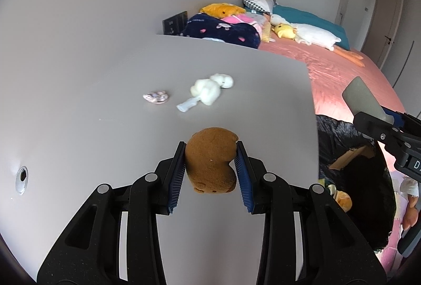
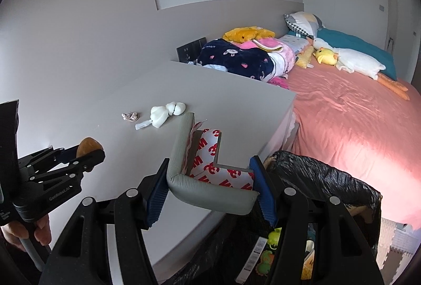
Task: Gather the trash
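My left gripper is shut on a brown cookie-like piece and holds it above the grey table; it also shows in the right wrist view. My right gripper is shut on a grey L-shaped corner guard with red-printed adhesive backing, held over the table edge beside the black-lined trash bin. On the table lie crumpled white tissue and a small patterned wrapper. The right gripper's guard shows in the left wrist view.
The trash bin stands to the right of the table and holds several items. A bed with a pink sheet, plush toys and folded blankets lies beyond. A wall runs behind the table. A round cable hole sits at the table's left.
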`<act>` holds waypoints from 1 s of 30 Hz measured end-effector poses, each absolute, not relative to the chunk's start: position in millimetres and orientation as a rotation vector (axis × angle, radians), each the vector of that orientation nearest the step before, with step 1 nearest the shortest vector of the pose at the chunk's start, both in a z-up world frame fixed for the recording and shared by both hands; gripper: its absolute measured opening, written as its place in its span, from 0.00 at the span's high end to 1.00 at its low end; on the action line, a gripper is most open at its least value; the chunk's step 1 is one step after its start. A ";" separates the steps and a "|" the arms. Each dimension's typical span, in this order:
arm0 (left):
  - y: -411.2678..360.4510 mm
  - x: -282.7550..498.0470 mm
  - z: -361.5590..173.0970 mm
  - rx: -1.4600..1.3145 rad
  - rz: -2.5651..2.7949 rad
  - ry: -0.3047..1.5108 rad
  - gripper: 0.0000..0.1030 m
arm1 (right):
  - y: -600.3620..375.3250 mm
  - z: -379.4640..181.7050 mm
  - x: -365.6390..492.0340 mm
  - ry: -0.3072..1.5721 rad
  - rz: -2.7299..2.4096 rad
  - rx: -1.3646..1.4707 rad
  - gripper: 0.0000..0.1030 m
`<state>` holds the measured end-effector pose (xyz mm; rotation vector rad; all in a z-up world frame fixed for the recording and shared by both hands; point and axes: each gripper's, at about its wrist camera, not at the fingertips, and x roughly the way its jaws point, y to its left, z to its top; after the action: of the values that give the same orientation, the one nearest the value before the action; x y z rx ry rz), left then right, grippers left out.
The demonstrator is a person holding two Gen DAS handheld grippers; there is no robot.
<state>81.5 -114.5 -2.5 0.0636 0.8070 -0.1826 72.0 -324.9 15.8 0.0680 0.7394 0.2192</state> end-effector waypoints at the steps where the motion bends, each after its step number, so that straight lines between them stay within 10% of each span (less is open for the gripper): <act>1: -117.3 79.3 -2.2 0.066 -0.186 0.807 0.65 | -326.9 15.9 69.0 0.737 0.217 0.070 0.41; 30: -215.5 60.5 3.0 0.143 -0.354 0.796 0.65 | -414.2 18.0 16.7 0.700 0.080 0.177 0.41</act>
<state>60.5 -215.5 3.0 0.1429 0.7959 -0.3545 16.7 -414.2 18.0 0.1773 0.7004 0.0802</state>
